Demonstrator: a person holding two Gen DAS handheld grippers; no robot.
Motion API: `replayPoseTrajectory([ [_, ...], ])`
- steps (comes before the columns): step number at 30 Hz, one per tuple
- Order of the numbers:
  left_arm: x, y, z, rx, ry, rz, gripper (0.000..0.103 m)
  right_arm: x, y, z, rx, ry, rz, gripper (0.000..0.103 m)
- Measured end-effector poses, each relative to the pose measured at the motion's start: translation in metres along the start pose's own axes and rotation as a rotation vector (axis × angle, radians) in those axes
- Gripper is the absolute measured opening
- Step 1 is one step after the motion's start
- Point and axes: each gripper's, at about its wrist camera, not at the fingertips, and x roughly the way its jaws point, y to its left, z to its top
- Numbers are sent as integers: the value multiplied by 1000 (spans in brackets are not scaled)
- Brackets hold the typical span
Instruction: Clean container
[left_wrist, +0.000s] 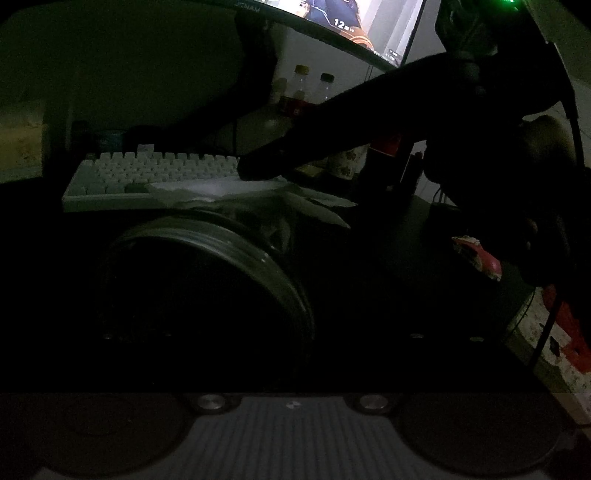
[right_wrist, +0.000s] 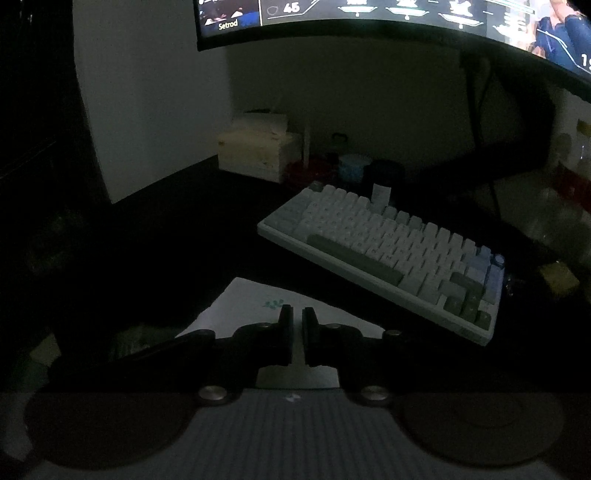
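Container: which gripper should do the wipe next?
Right, probably. The right gripper is shut on the tissue, held just past the container rim. The left wrist view shows the container close ahead, nothing to wipe with there.

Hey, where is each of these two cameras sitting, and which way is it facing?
Left wrist: on the left hand's tool, facing across the container towards the keyboard and monitor; its own fingers are lost in the dark, and the right gripper reaches in.
Right wrist: on the right gripper, facing down past its shut fingers and the tissue to the keyboard.
Shared: keyboard, monitor, tissue.
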Motion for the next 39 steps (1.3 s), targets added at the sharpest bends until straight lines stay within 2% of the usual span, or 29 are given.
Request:
replayPoseTrajectory([
  [4,13,-3,4,7,3,9,84,-1,1,-1,-1,-1,-2,9],
  [10,10,-7,1,11,4,5,84,-4,0,-3,-7,-1,8,9],
  [14,17,-4,1,10,2,1,84,-12,13,-5,-41,-1,82,9],
  [18,17,-4,1,3,-4,-1,84,-13,8,-3,-27,22,139,9],
  [19,17,-4,1,3,-3,-1,84,-12,3,-2,-9,29,131,9],
  [24,12,-2,1,2,-5,-4,84,-2,-22,0,33,59,-23,9],
  [27,5,-3,-2,0,-6,-4,84,-1,-22,-1,51,52,-35,9],
  [29,2,-5,-3,4,-8,1,84,-5,-17,-1,48,40,13,9],
  [31,-1,-8,-6,9,-11,7,84,-9,-8,-1,44,33,106,9],
  [34,-8,-15,-10,9,-27,29,71,-12,9,-1,-9,22,153,9],
  [35,-11,-17,-13,6,-38,37,52,-12,13,0,-24,19,151,9],
  [37,-14,-16,-14,-9,-69,41,24,-12,14,0,-28,17,150,9],
  [39,-18,-12,-14,-34,-108,5,13,-12,10,0,-10,19,159,9],
])
